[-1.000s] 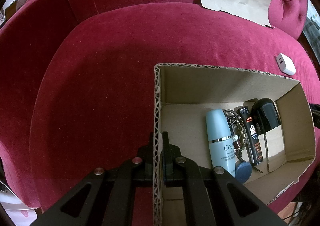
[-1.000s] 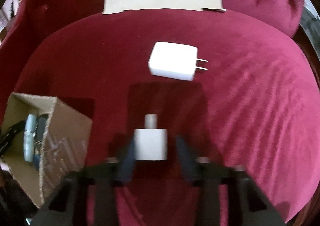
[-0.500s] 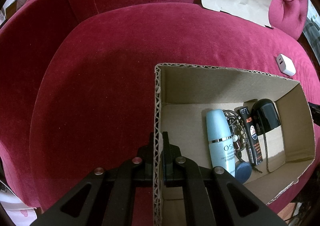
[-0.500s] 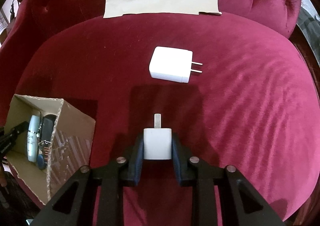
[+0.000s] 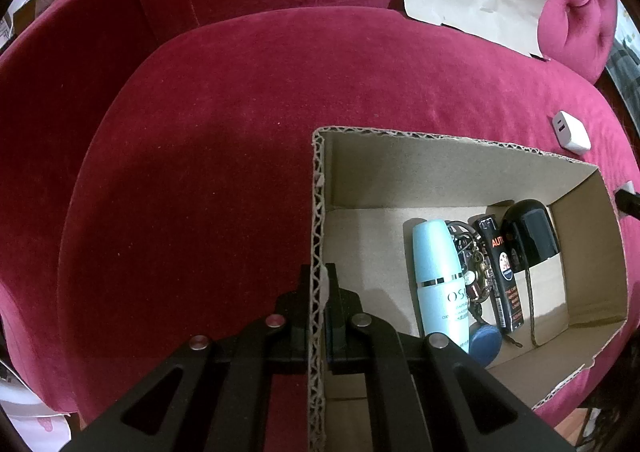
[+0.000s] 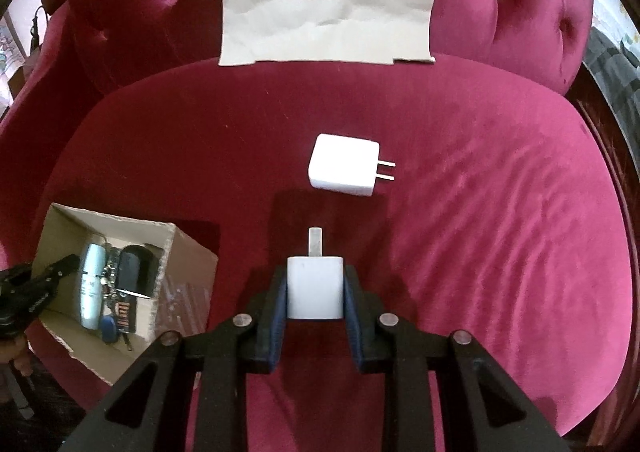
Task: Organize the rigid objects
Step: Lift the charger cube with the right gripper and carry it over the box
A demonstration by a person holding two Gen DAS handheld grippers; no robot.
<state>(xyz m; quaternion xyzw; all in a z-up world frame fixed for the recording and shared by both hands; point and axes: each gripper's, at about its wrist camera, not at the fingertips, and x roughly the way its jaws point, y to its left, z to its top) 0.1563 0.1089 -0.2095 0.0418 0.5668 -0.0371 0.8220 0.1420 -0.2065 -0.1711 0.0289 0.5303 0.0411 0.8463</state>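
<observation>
The right hand-held gripper (image 6: 316, 292) is clamped on a small white plug adapter (image 6: 315, 286), its blue pads pressing both flat sides and its prong pointing away over the red velvet sofa seat (image 6: 480, 211). The cardboard box (image 5: 440, 155) is the landmark: it sits on the seat to the left of the held adapter, and the left hand-held gripper (image 5: 320, 292) is closed on the box's near-left wall, pinching the corrugated edge to steady it. Inside the box, toward its right end, lie a pale blue bottle (image 5: 438, 284), a black tube (image 5: 502, 276), a bunch of keys (image 5: 472, 272) and a dark rounded case (image 5: 528, 232). A larger white charger (image 6: 344, 165) lies on the seat beyond the held adapter, to the right of the box and well apart from it. To do this step well, I judge the adapter should be carried over the box's right wall with the grip firm, lowered into the bare left half of the box floor, and released low so that it does not bounce onto the bottle. The left grip should keep the box from tipping on the soft cushion.
</observation>
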